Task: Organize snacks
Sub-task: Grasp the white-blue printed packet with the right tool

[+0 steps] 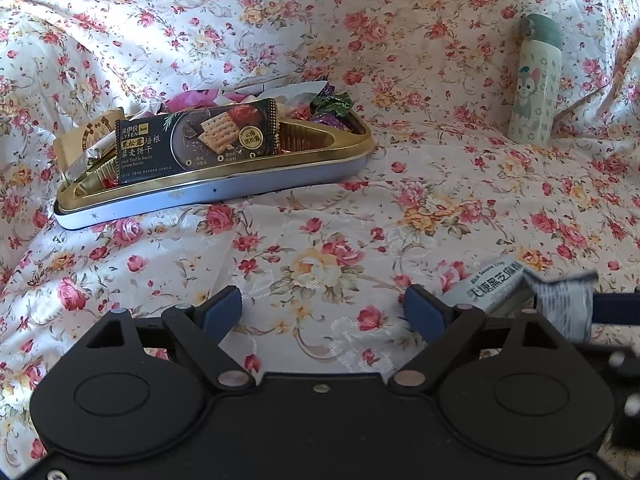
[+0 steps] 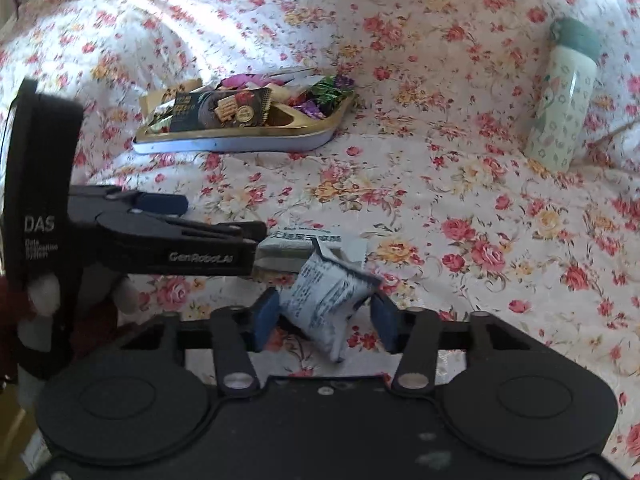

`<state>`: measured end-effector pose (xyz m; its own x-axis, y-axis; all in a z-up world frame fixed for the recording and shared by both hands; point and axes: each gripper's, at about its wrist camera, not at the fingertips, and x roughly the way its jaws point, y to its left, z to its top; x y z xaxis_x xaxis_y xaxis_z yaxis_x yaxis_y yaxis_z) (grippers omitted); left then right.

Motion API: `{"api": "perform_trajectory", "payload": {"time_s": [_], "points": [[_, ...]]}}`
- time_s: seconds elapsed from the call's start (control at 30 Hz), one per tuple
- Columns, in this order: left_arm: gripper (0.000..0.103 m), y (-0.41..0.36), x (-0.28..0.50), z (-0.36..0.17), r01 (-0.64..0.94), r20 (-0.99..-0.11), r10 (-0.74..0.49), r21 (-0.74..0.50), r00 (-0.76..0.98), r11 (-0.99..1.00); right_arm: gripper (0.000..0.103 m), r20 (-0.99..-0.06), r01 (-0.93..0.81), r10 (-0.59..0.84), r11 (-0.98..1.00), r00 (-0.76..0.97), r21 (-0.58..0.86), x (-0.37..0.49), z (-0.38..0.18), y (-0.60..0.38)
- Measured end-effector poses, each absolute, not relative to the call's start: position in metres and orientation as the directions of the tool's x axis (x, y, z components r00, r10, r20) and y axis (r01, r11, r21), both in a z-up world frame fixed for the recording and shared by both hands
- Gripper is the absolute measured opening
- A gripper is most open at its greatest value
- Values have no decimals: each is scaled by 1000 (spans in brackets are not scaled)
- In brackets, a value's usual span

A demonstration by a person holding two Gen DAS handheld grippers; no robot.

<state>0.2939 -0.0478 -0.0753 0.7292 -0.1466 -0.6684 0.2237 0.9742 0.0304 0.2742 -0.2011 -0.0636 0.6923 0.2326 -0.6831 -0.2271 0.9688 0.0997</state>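
Right gripper (image 2: 325,318) low in the frame, clenched on a light, crinkly grey-white snack packet (image 2: 328,304), best pinched mid-body; left gripper (image 1: 322,312) released; snack tin (image 2: 280,142) upper left.

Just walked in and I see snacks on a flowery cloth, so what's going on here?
A person is tidying snacks with a claw in each hand. The right claw has a small grey-white snack packet between its pads. A second grey packet lies on the floral cloth. The left claw is open and empty. The gold snack tray already holds assorted wrapped snacks.
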Motion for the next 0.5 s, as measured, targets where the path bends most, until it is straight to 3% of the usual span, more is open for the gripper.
{"api": "perform_trajectory", "payload": {"time_s": [0.07, 0.5], "points": [[91, -48, 294, -75, 223, -668, -145, 32, 729, 974, 35, -674, -210, 217, 973, 706, 93, 274, -63, -207], [90, -49, 293, -75, 224, -668, -145, 33, 730, 974, 40, -644, -24, 34, 999, 764, 25, 292, -71, -249]]}}
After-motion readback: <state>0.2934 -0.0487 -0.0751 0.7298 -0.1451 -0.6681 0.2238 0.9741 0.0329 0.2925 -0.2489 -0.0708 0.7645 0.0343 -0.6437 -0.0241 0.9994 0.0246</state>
